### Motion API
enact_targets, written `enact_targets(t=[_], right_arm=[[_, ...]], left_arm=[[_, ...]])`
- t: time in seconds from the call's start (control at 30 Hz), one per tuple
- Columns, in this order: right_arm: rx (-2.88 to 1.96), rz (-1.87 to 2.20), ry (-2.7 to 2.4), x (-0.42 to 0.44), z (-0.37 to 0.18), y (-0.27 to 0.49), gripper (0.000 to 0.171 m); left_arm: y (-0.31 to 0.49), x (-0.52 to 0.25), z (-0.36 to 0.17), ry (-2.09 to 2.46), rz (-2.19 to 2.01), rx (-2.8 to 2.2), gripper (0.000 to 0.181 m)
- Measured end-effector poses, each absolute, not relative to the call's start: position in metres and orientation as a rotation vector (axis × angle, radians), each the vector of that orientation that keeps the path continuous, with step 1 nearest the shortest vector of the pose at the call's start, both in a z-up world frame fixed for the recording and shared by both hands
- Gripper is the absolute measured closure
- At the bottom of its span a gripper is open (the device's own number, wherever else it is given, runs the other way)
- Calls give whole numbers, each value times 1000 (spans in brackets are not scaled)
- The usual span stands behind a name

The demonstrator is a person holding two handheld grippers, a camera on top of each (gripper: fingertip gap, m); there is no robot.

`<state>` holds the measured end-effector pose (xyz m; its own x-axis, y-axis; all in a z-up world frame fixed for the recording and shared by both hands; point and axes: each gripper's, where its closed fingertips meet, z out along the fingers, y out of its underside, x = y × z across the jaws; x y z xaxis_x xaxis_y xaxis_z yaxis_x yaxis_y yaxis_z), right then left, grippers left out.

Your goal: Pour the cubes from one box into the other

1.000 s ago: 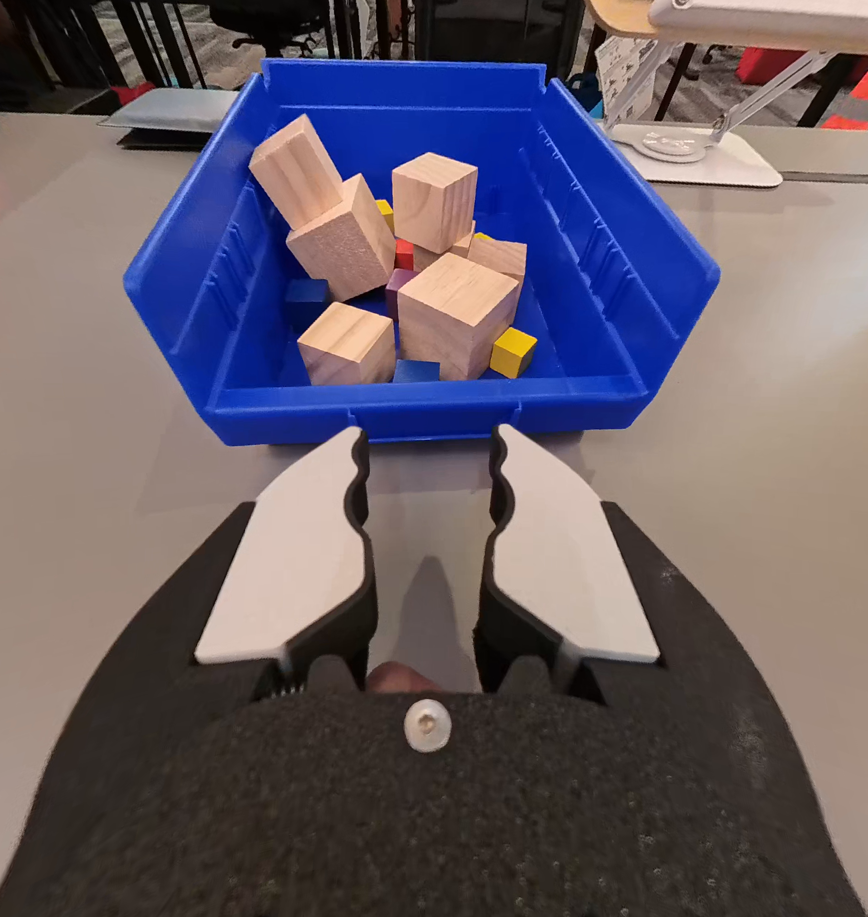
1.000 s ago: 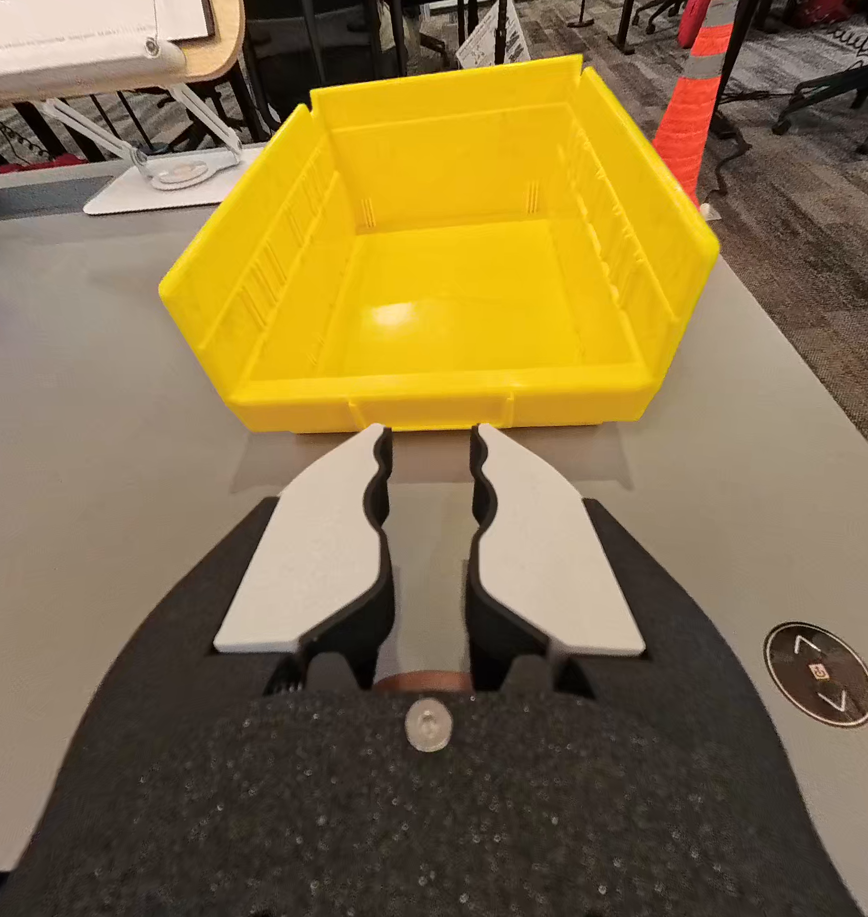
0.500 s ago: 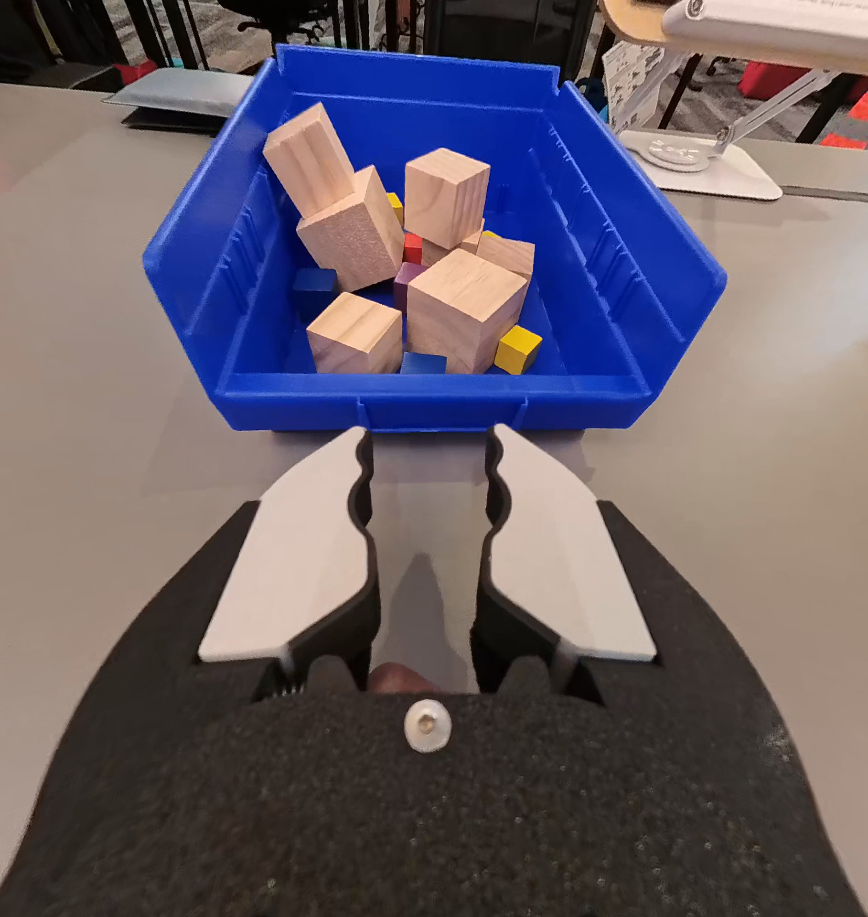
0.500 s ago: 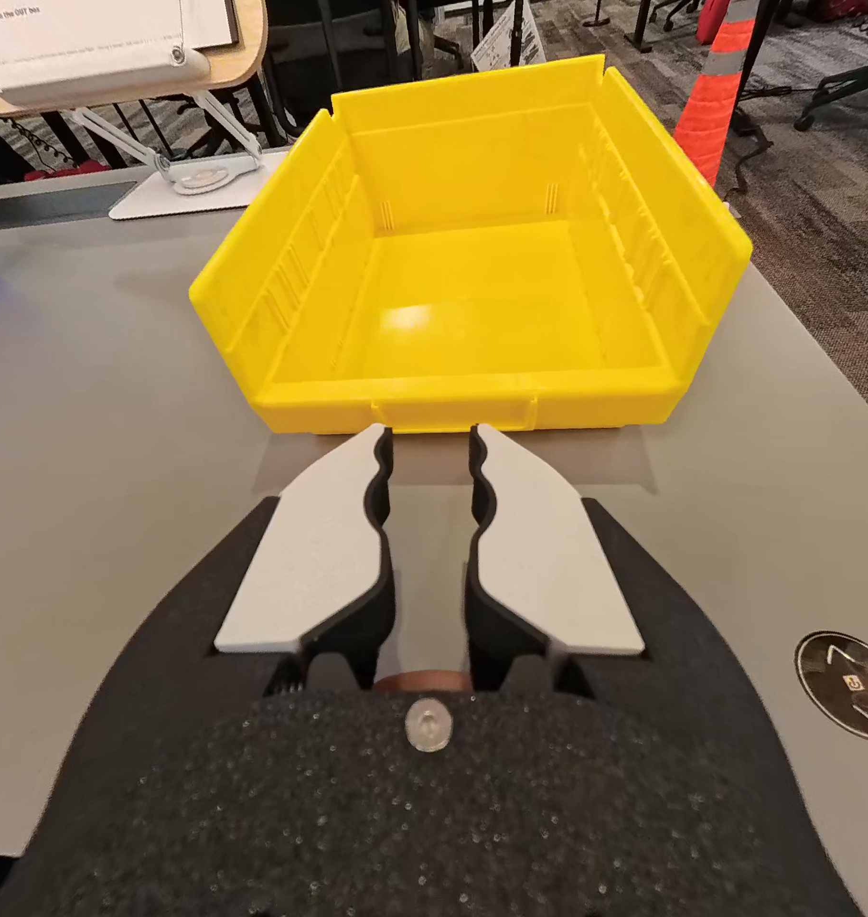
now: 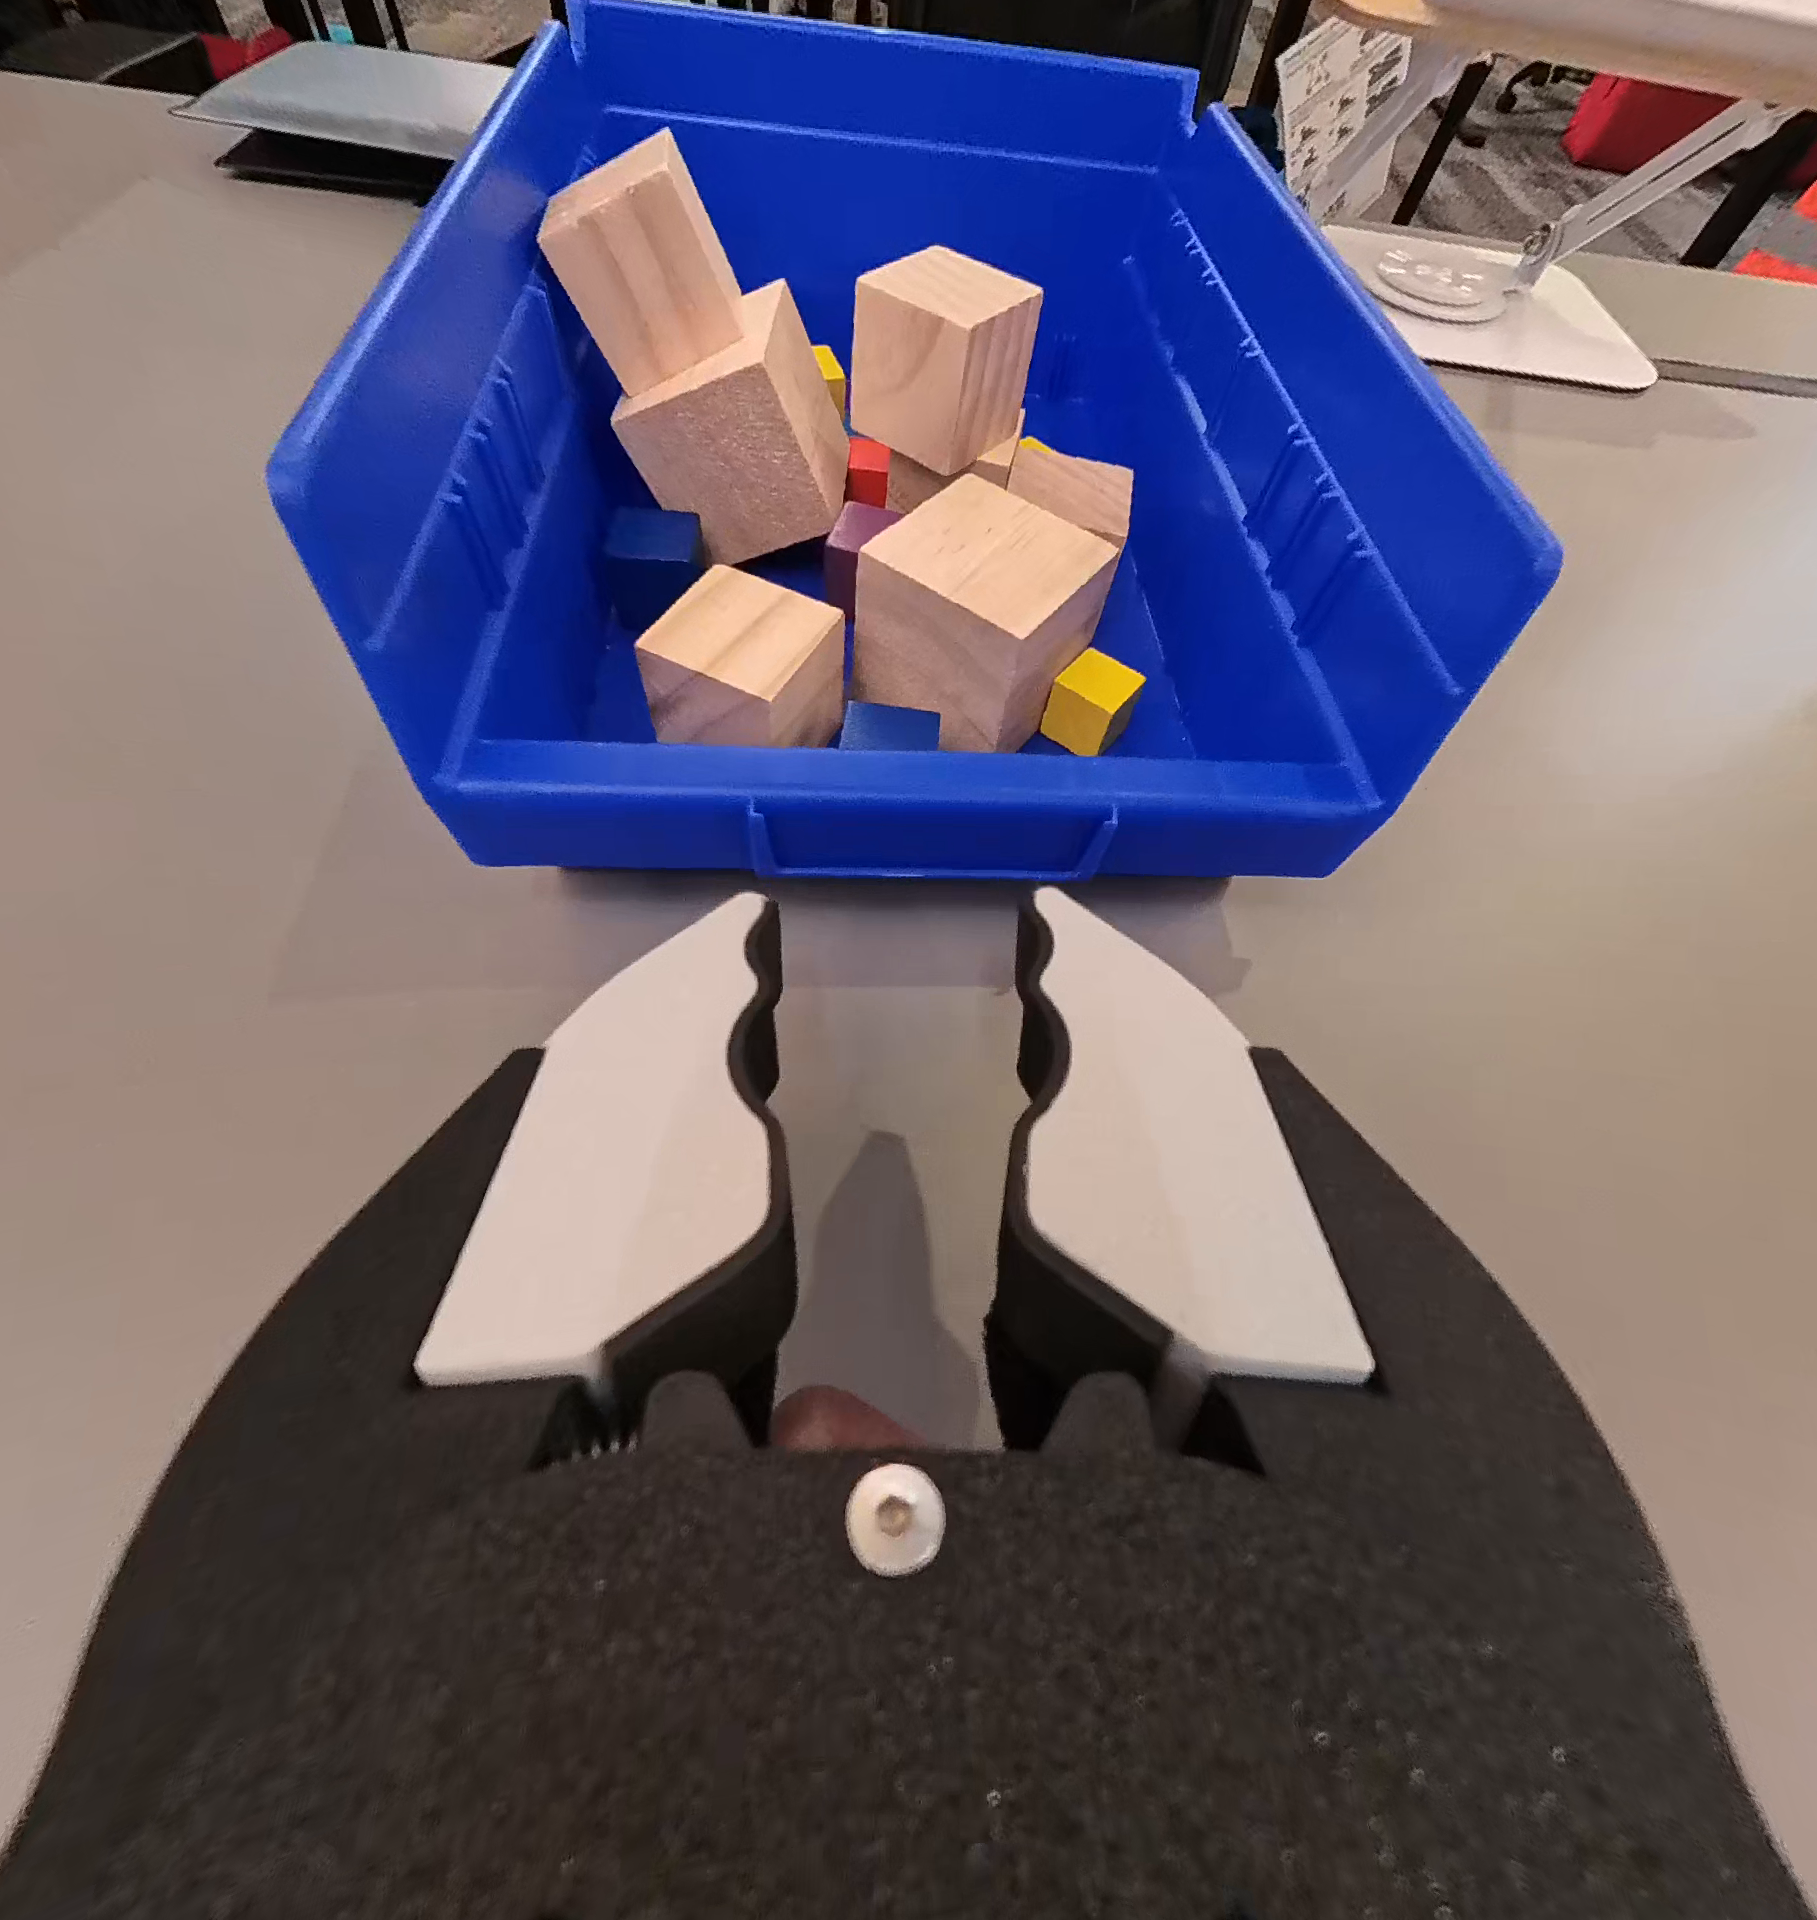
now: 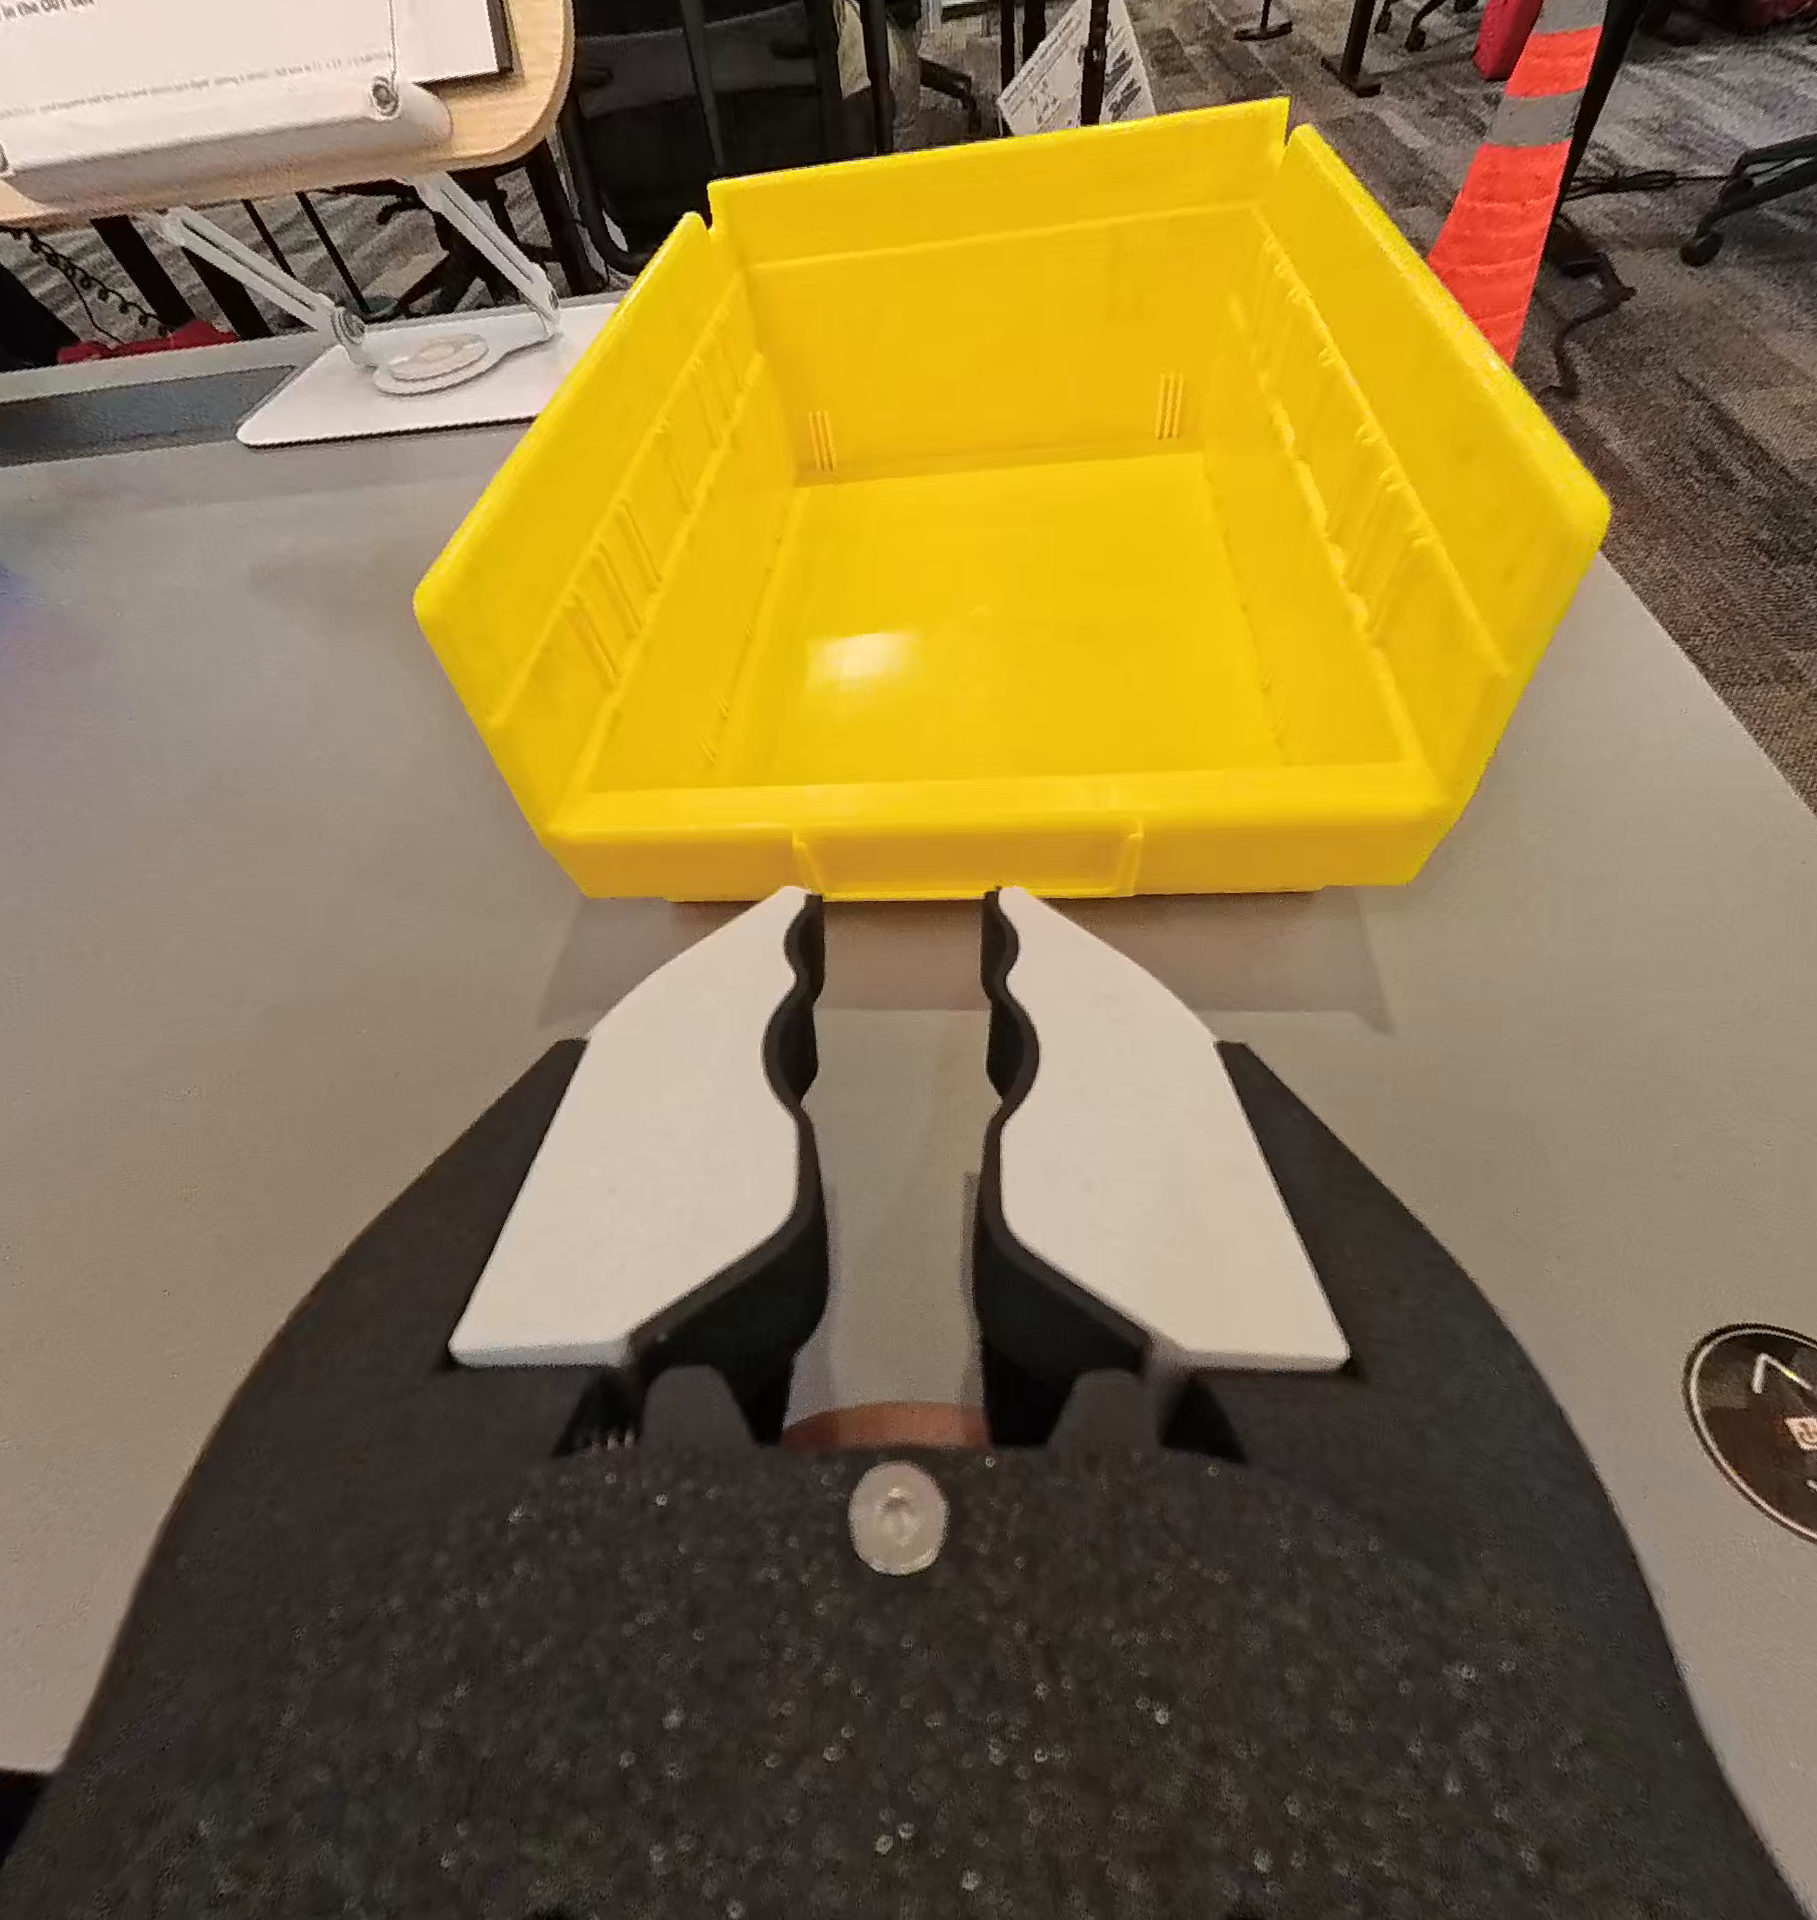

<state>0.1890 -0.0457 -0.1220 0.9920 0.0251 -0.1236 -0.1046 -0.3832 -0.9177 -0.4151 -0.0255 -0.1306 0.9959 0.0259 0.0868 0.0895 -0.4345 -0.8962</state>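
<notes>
Beyond the far edge of the grey table: white flat lamp base, orange traffic cone on carpet. Near the right edge, round black control button. At the far left corner, flat grey tray.

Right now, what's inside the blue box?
The blue box holds pale wooden blocks piled over small coloured cubes: yellow, blue, red, purple. Whatever lies under the pile is hidden.

A blue box sits flat on the grey surface, holding a jumbled heap of pale wooden cubes (some tilted, leaning on each other) mixed with small coloured cubes. The yellow box stands upright on the same surface, hollow inside.
</notes>
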Motion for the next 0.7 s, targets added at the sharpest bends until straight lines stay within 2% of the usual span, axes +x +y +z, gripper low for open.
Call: enact_targets(t=[0.37, 0.5, 0.6, 0.7], right_arm=[[-1957, 125, 37, 185, -121, -45, 143], [-1959, 133, 34, 182, -120, -45, 143], [-1959, 115, 6, 178, -121, -45, 143], [-1972, 98, -20, 173, -123, -43, 143]], left_arm=[[-26, -431, -125, -93, -18, -1996, 138], [-21, -468, -113, -159, 46, -1974, 139], [-8, -496, -110, -154, 50, -1985, 128], [15, -519, -113, -118, 64, -1985, 130]])
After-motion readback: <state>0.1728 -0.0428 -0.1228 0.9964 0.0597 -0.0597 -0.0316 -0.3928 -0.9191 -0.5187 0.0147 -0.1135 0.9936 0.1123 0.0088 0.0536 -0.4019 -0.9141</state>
